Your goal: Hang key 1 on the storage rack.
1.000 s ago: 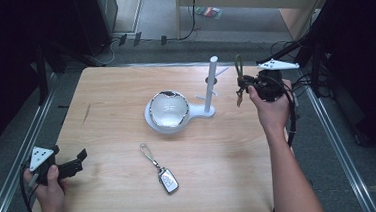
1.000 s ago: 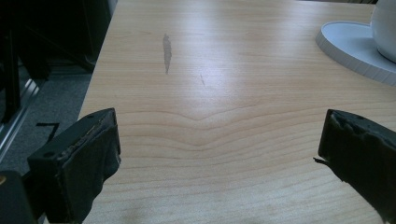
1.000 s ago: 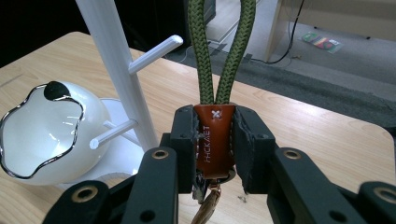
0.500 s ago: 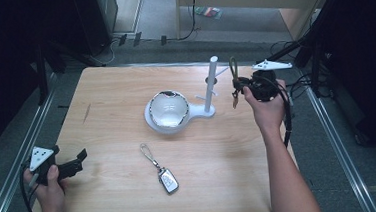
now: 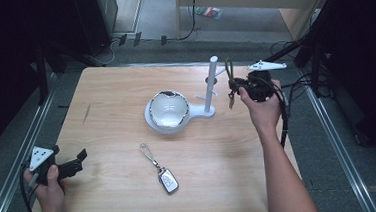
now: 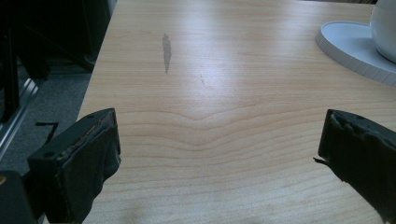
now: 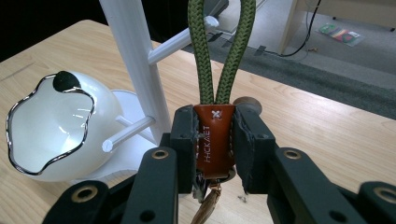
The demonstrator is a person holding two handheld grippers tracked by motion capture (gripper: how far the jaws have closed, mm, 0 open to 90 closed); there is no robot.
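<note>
Wooden table (image 5: 116, 116) bears one car key (image 5: 167, 180); right gripper (image 7: 215, 135) clamps one keychain (image 7: 214, 140), left gripper (image 6: 219, 154) gapes.

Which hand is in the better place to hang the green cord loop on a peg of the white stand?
Right. The right gripper is shut on the cord loop, beside the stand and its pegs. The left gripper is open, holds nothing, and rests at the near left table corner.
</note>
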